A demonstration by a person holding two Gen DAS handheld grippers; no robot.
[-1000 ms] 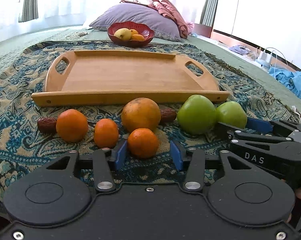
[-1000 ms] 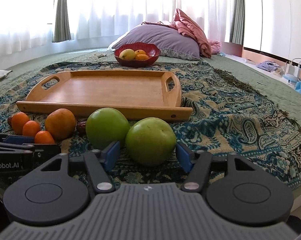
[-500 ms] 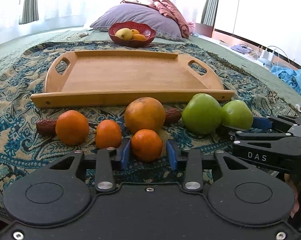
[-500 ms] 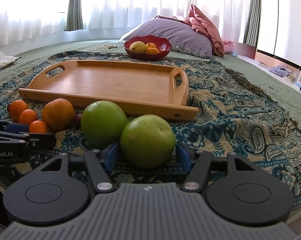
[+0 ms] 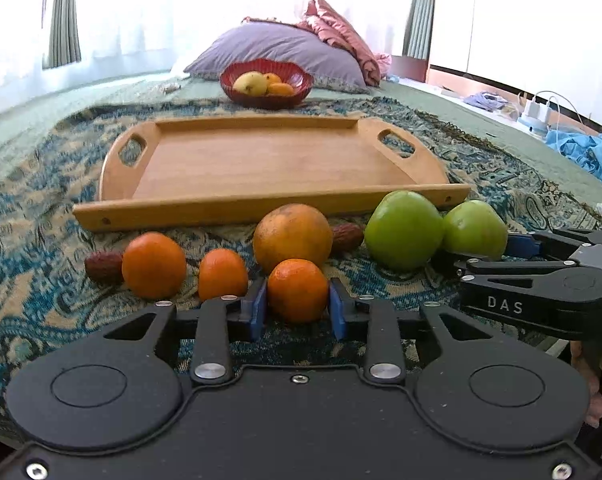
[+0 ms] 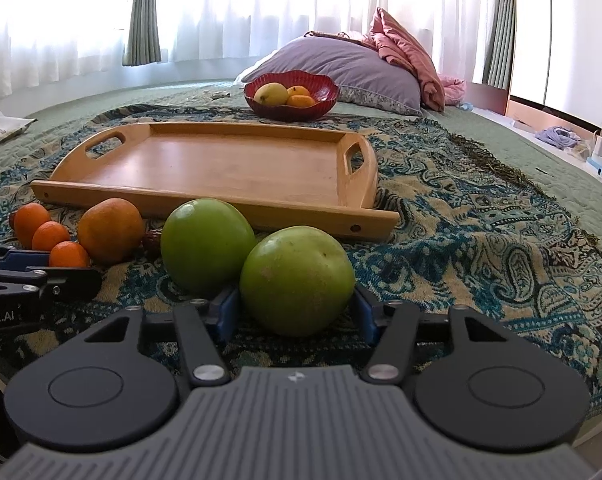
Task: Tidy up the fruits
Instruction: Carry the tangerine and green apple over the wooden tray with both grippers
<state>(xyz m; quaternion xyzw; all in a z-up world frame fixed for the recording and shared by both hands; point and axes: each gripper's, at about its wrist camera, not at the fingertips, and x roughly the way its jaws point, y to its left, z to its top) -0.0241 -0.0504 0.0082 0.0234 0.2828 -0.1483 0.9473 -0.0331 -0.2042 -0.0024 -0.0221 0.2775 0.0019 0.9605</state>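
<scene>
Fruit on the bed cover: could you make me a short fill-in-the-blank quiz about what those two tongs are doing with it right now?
1. The left tongs are shut on a small ____ fruit.
2. The right tongs have just been closing around a ____ apple.
3. The wooden tray behind the fruit holds ____ fruit.
4. The yellow fruit sits in a ____ bowl.

Missing words: orange; green; no; red

You're in a home bedroom, quilted green bedspread [image 6: 521, 140] under a paisley throw [image 6: 481, 240], purple pillow [image 6: 341, 64] and pink blanket [image 6: 405, 52] at the far end, sheer white curtains [image 6: 229, 8] over bright windows, clothes [image 5: 589, 152] on floor.
</scene>
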